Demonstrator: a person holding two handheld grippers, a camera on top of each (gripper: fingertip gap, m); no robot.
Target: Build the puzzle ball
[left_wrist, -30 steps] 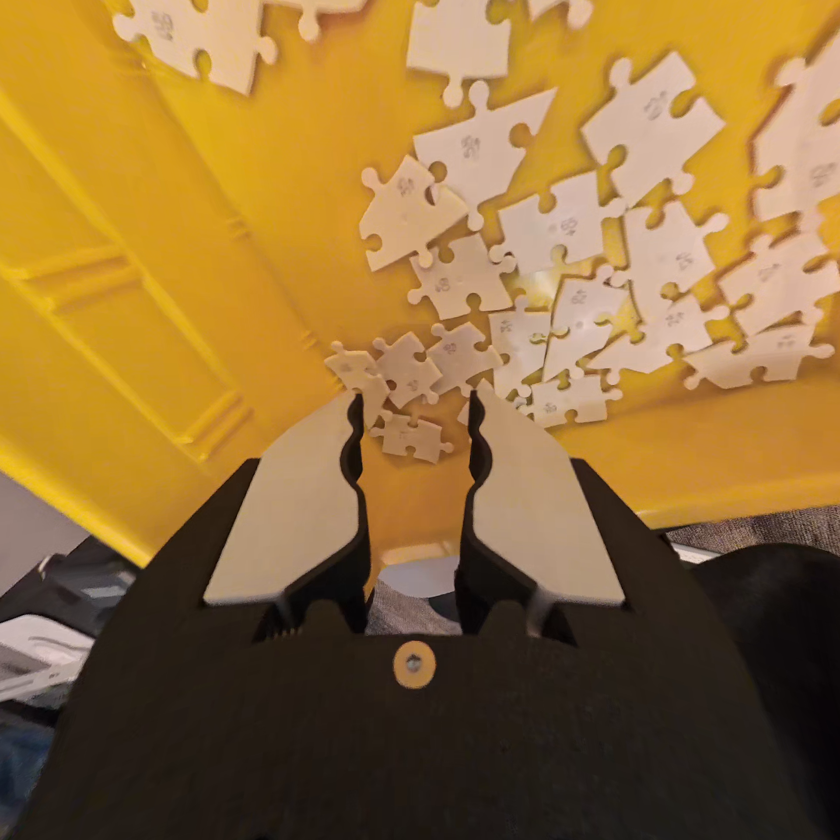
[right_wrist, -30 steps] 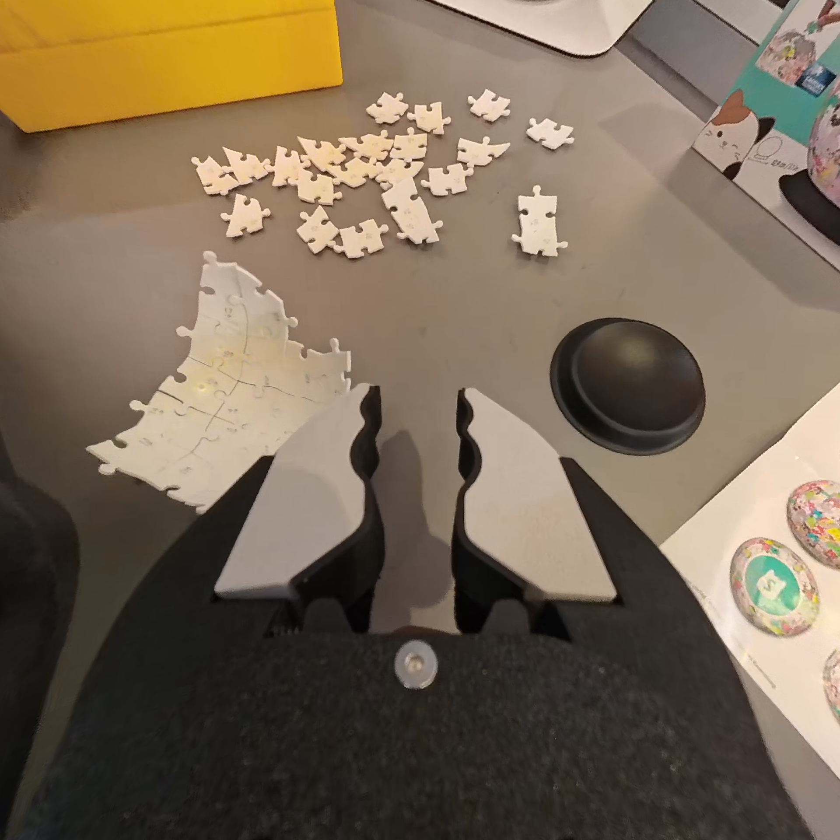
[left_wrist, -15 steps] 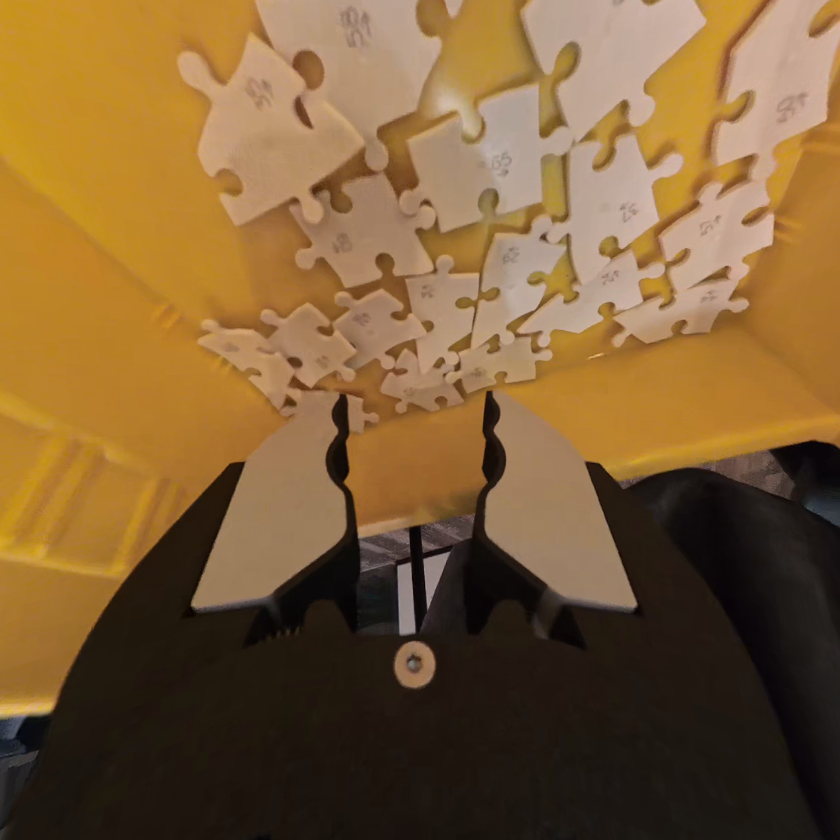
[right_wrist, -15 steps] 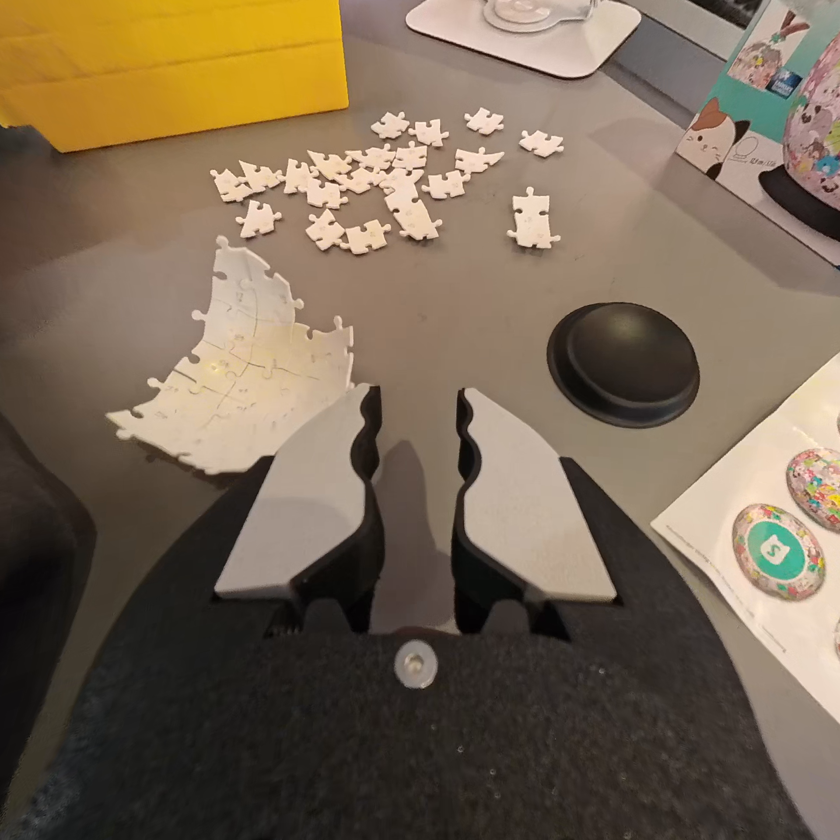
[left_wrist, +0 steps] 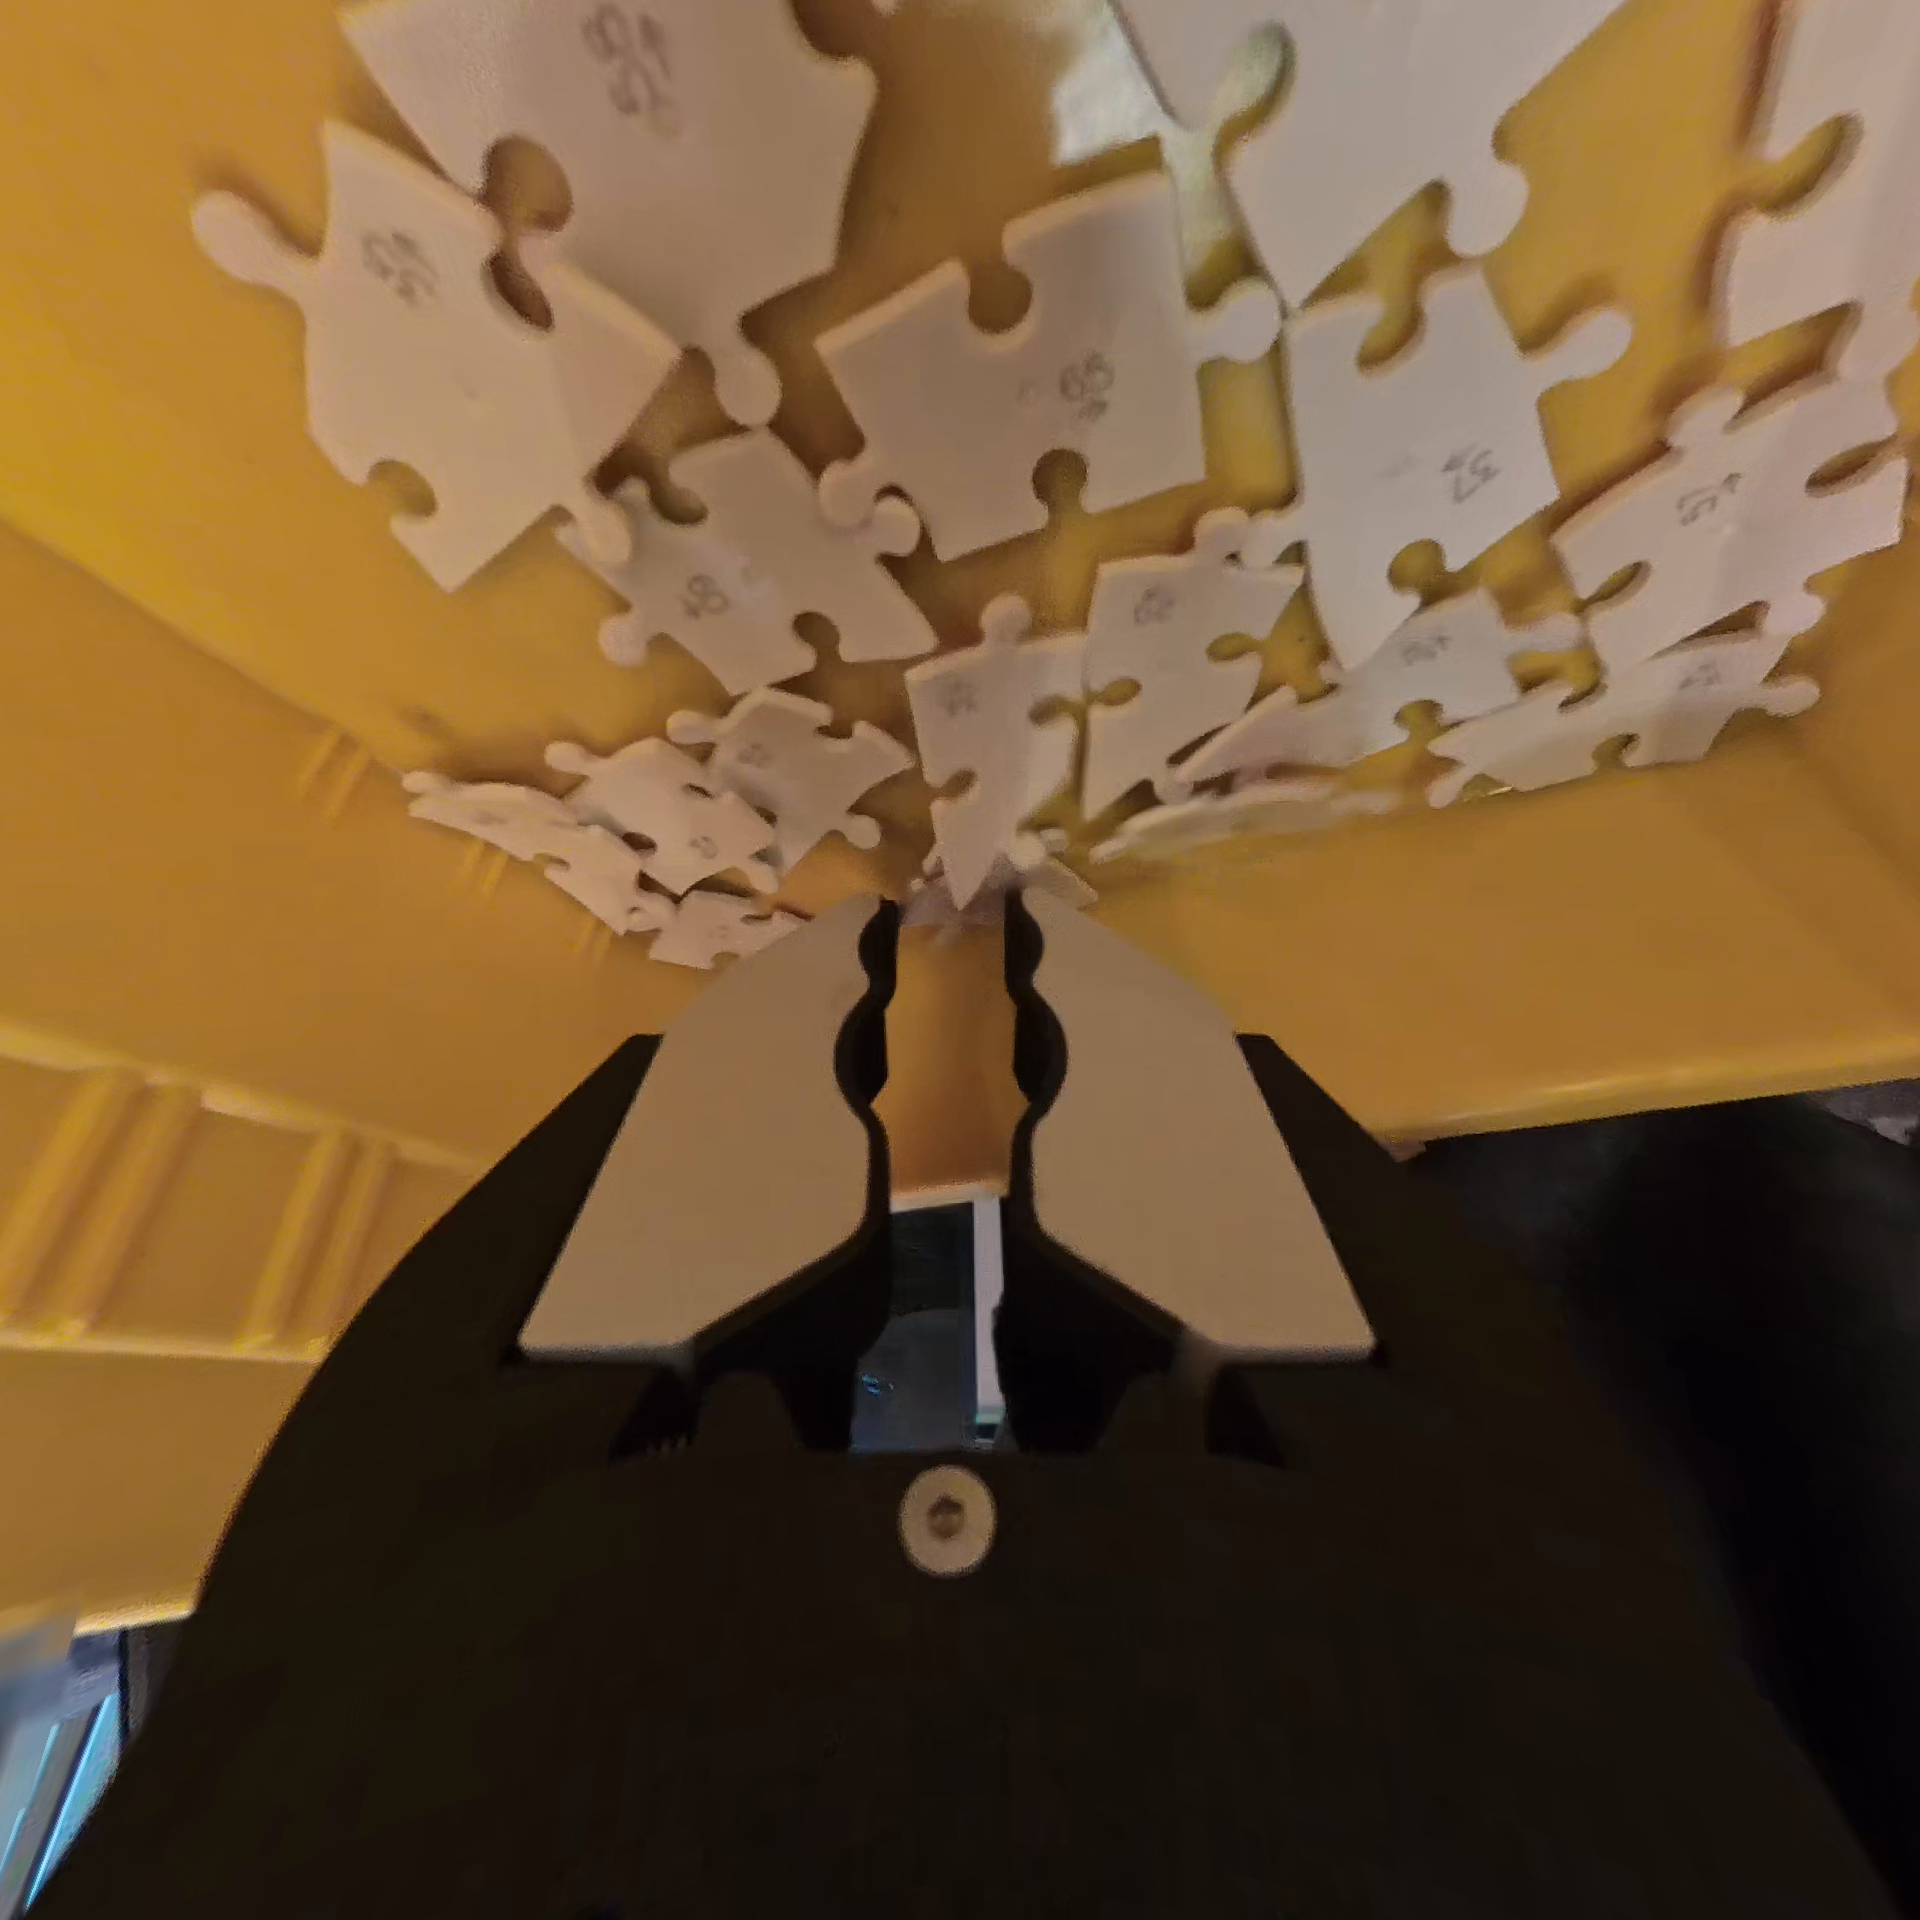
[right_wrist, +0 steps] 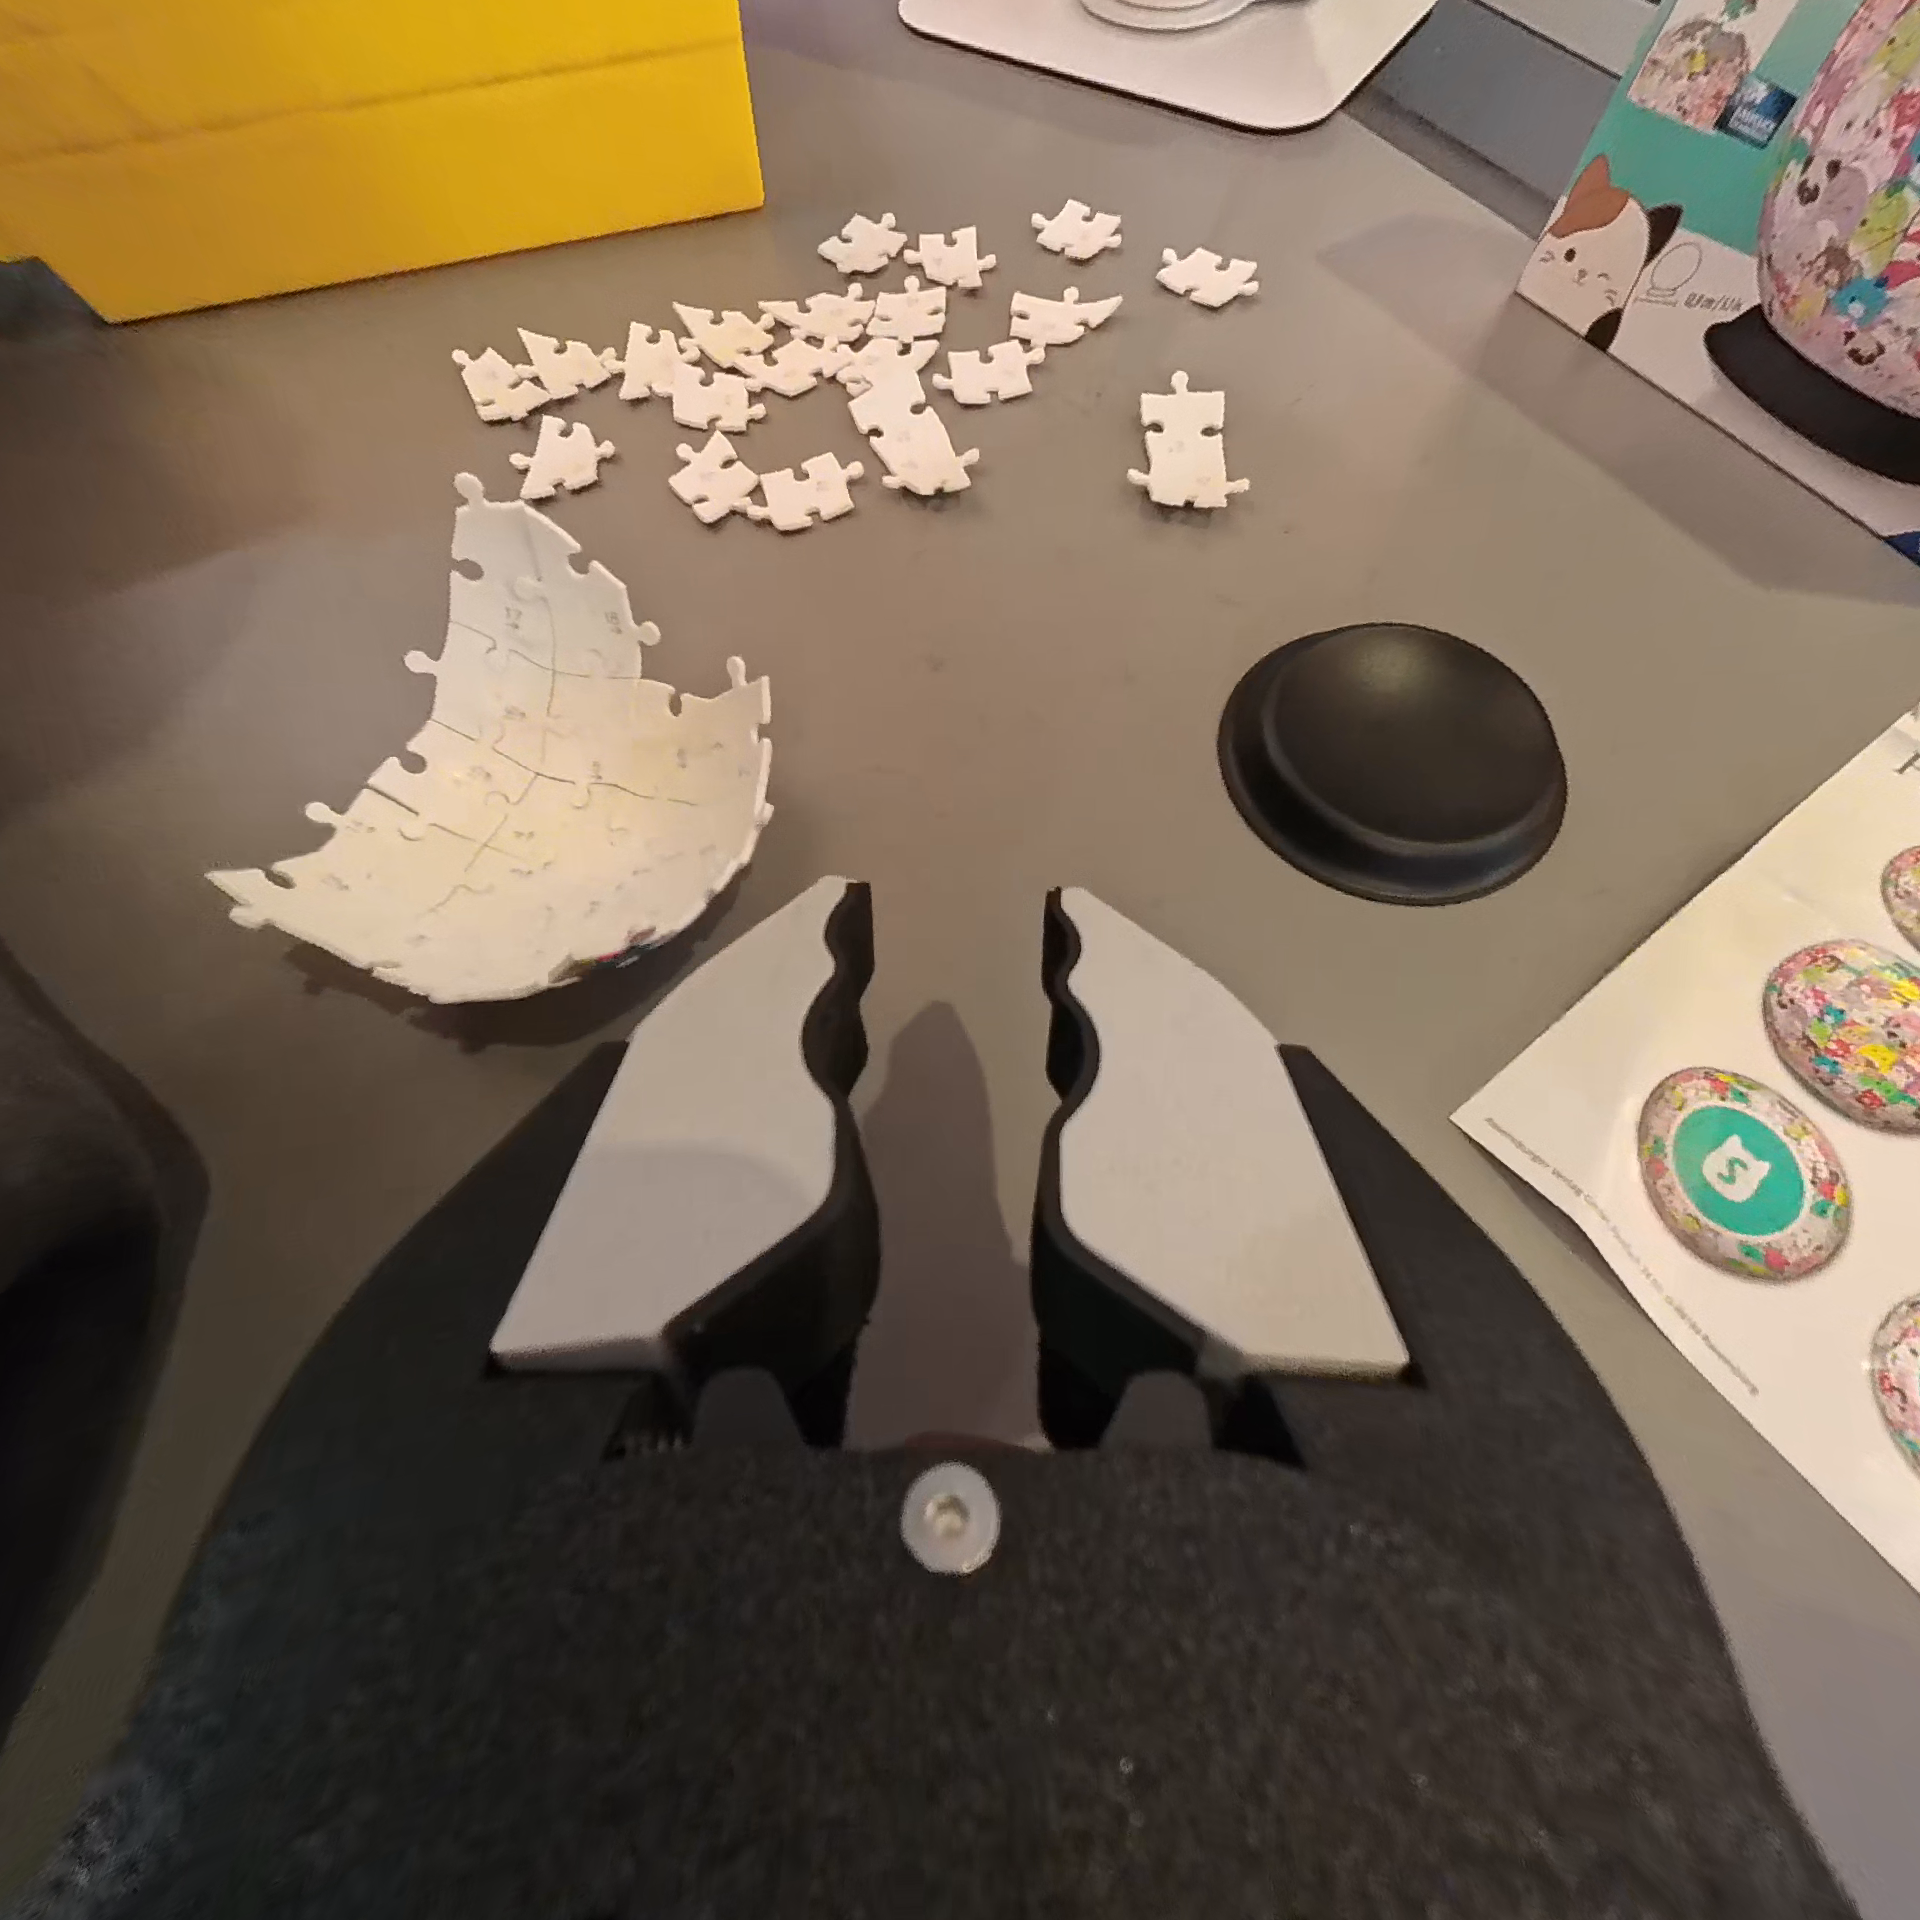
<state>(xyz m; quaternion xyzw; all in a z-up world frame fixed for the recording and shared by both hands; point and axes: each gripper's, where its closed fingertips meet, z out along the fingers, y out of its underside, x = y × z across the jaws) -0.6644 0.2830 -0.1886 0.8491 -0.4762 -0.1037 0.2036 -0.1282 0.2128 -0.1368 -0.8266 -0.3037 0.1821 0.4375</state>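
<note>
The left gripper (left_wrist: 943,914) is seen inside a yellow plastic bin (left_wrist: 208,935), its jaws narrowed but not closed, with a gap between them; the tips lie at the pointed end of a white puzzle piece (left_wrist: 987,748) in a heap of loose white pieces (left_wrist: 1018,416) spread over the bin floor, and whether that piece is pinched cannot be told through the blur. The right gripper (right_wrist: 956,914) is held above the grey worktop (right_wrist: 987,644) with its jaws released and nothing between them. Just to its left a partly built puzzle ball (right_wrist: 540,790) is found, a curved white shell of joined pieces resting on the worktop like a shallow bowl, a sliver of coloured print showing at its lower edge. Beyond it a scatter of small white pieces (right_wrist: 831,353) is laid out, two of them joined (right_wrist: 1190,447) and set slightly apart to the right. A black domed stand (right_wrist: 1392,758) sits to the right, and an illustrated instruction sheet (right_wrist: 1714,1143) lies at the right edge. The puzzle's printed box (right_wrist: 1714,208) stands at the far right, and the yellow bin's outer wall (right_wrist: 395,135) at the far left
</note>
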